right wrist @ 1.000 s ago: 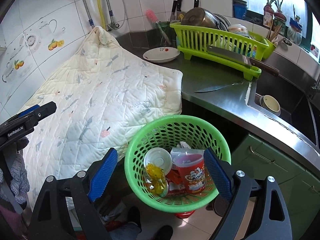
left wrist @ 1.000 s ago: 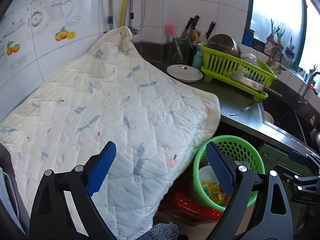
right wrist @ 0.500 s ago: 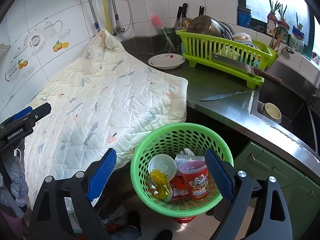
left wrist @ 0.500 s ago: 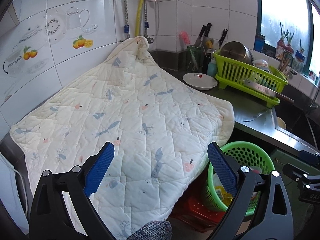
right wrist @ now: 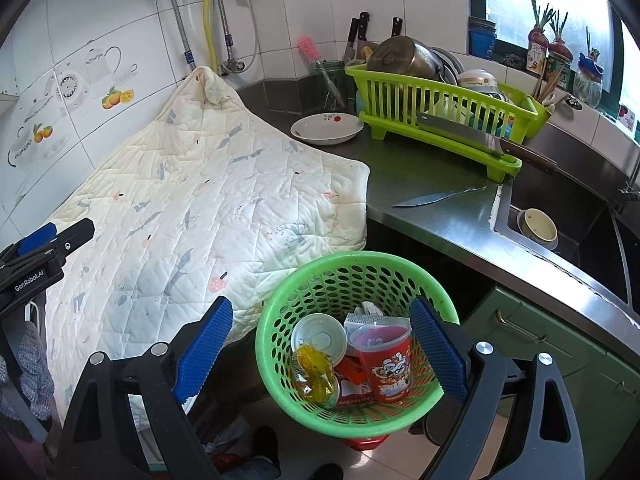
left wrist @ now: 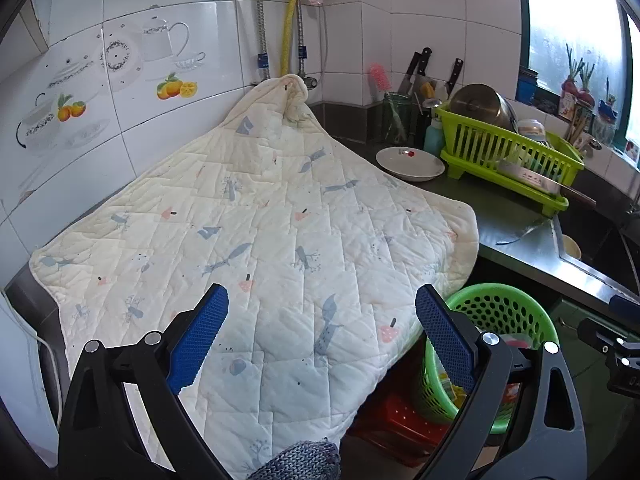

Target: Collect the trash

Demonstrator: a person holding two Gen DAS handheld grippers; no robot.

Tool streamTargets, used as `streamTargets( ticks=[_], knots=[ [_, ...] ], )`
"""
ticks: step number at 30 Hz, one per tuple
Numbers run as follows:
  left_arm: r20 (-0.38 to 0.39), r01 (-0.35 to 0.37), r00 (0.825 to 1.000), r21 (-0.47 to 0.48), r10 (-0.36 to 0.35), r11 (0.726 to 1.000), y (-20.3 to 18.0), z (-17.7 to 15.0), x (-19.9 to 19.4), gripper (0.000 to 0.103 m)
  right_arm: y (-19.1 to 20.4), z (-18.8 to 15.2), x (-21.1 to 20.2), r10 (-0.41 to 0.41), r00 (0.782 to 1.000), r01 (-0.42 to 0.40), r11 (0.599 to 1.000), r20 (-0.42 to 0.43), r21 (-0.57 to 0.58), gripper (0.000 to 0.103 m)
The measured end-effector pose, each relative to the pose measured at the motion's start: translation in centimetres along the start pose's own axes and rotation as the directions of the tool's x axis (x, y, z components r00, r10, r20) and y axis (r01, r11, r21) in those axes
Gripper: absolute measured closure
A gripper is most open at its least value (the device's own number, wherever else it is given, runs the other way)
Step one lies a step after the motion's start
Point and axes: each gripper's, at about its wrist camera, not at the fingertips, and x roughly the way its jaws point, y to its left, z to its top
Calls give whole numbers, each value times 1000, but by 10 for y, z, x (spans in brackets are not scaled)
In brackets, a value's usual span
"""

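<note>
so my left tool (left wrist: 318,336) has tilted up off the green basket (right wrist: 356,344) onto the quilt (left wrist: 256,232), both tools spread and empty, trash cup (right wrist: 386,364) sitting in the basket, looks basically collected

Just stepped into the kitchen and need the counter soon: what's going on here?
A person holds two grippers, both open and empty. The right gripper hovers above the green basket, which already holds a red cup, a white lid and wrappers. The left gripper faces the quilted cloth draped over the counter.
</note>
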Motion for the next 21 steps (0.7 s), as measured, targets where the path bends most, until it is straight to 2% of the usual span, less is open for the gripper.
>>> streamTargets(
  ticks=[21],
  knots=[
    [9, -22, 1000, 16, 22, 1000, -6, 4, 2, 10, 1, 5, 4, 6, 1000, -6, 1000, 4, -9, 16]
  ],
)
